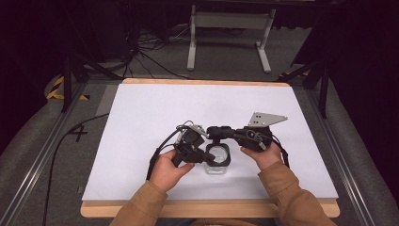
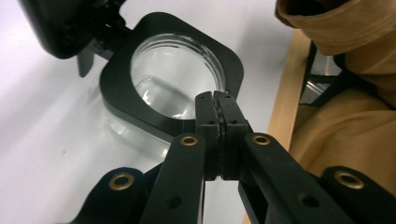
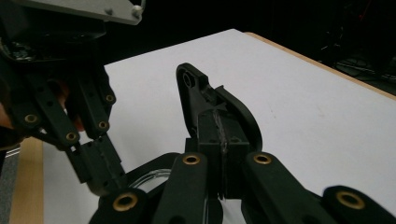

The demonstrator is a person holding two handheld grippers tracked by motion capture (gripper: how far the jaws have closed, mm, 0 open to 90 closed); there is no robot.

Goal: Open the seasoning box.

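While both tongs meet over the jar (image 1: 217, 160) near the counter's (image 1: 141, 108) front edge, the left tongs (image 2: 216, 103) pinch the near rim of its black square collar (image 2: 121, 88), and the right tongs (image 3: 223, 135) clamp a raised black tab (image 3: 192, 93). From above, this tab is hidden; whether it is the collar's hinged lid, I cannot tell.

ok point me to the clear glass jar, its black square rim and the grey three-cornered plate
clear glass jar (image 2: 168, 84), left gripper view, on the see-through inside of the jar
black square rim (image 2: 119, 95), left gripper view, on the rim's left side
grey three-cornered plate (image 1: 265, 118), high view, middle of the plate atop the right tongs
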